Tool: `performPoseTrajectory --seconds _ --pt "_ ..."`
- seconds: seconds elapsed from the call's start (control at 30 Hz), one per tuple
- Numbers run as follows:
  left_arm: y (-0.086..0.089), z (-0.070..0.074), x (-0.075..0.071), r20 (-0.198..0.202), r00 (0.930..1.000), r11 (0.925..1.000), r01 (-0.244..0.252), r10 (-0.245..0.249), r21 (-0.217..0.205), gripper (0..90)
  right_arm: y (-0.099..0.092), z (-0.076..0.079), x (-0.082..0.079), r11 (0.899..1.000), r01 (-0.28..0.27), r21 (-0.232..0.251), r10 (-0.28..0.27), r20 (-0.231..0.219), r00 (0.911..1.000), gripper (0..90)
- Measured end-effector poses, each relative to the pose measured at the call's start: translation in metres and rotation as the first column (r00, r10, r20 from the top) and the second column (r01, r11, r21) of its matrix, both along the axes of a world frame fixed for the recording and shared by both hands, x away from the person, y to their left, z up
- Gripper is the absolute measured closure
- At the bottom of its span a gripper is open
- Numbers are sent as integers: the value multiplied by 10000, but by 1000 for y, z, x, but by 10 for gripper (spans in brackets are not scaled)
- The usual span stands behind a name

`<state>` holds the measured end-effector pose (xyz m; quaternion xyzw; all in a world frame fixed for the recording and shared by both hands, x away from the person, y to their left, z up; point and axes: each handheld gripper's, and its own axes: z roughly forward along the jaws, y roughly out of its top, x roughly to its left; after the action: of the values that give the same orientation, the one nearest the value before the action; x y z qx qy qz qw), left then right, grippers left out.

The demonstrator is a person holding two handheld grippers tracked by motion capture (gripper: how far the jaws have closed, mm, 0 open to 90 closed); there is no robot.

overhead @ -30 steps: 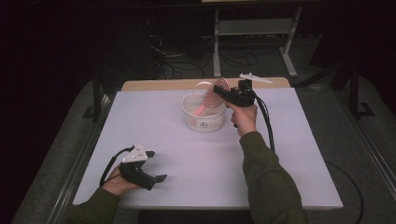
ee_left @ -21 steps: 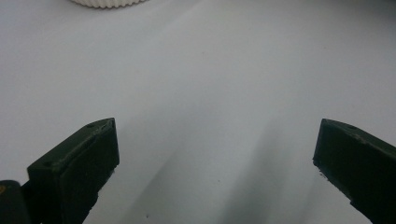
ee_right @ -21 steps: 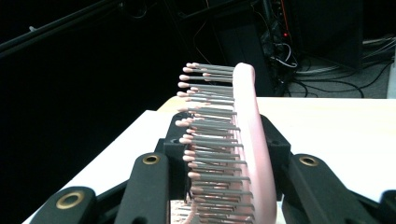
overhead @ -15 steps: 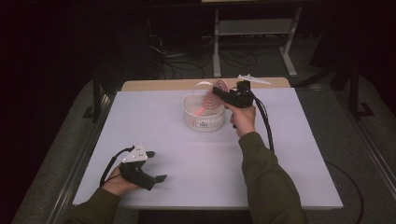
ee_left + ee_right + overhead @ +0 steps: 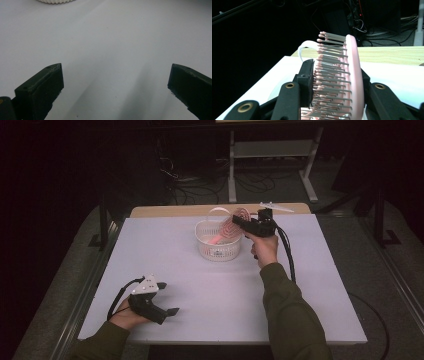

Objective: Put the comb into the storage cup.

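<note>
Right tongs [image 5: 239, 221] clamped on my pink hairbrush [image 5: 231, 226] over the white basket's [image 5: 216, 249] far-right rim, left tongs [image 5: 170, 311] apart near the desk's [image 5: 300, 285] front-left edge, broad bare surface between.

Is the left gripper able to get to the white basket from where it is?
Probably yes. The left gripper sits open near the table's front edge, and only bare table lies between it and the white basket. It would need a long reach forward.

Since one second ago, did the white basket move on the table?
No. The white basket sits at the same place near the table's far wooden edge.
</note>
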<state>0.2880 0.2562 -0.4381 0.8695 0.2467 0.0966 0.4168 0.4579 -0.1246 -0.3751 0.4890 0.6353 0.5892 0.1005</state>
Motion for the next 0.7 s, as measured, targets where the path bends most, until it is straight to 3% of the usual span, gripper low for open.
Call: performPoseTrajectory --seconds 0.33,0.7 --pt "1 0 1 -45 9999 9999 -101 100 -44 1 -1 -1 0 9992 78 -380 -79 -38 10000 556" --pt "1 0 1 -84 9997 9997 -240 239 -66 1 -5 0 -1 9957 269 -885 -274 -44 9996 452"
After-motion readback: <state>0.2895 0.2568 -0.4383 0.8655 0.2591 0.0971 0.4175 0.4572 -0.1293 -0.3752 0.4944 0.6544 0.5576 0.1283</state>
